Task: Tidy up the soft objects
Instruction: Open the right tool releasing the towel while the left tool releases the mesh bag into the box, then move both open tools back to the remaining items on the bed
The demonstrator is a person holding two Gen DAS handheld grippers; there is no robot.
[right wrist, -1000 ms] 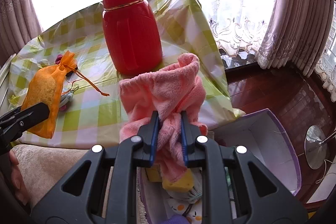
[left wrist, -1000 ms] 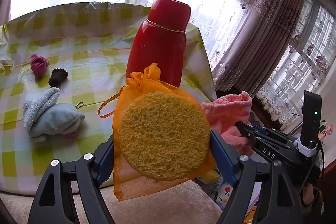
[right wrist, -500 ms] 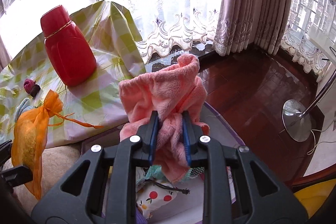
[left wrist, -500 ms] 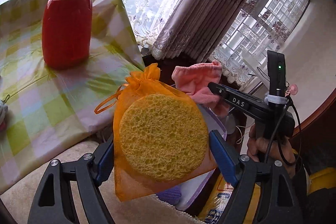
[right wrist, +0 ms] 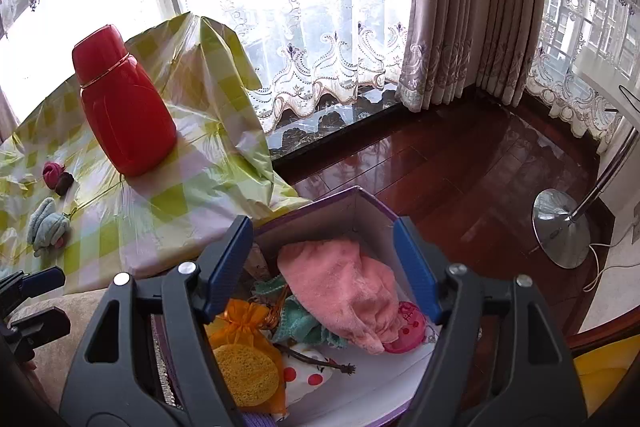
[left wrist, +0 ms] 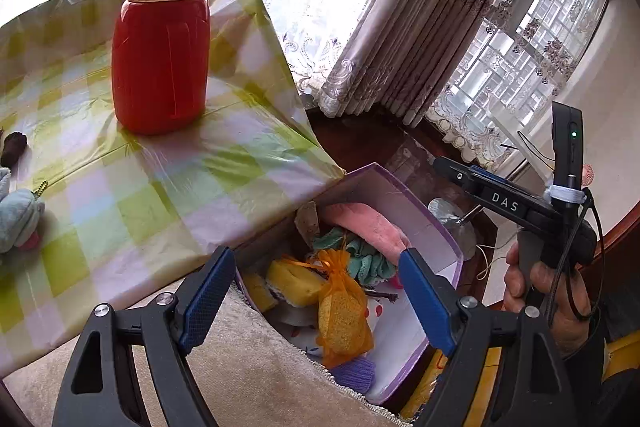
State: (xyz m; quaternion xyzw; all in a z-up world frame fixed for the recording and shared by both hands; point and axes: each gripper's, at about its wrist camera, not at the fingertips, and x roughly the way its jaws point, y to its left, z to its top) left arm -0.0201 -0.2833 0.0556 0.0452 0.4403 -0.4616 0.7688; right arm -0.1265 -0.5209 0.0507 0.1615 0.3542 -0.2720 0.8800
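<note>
Both loads are out of our tools since a second ago: pink towel (right wrist: 344,295) and orange sponge bag (left wrist: 342,311) now lie in the purple box (right wrist: 360,203) on the floor beside the worktop (left wrist: 168,187). Left tool (left wrist: 320,291) stands wide, nothing between its blue pads. Right tool (right wrist: 322,267) is opening, pads clear of the towel below. We read this as the drop step done for this pair. Left on the worktop: blue plush (right wrist: 48,227), rolled pink sock (right wrist: 52,173), dark sock (right wrist: 65,182). Next move calls for swinging back over the worktop, past the red flask (right wrist: 120,107), and closing on those.
</note>
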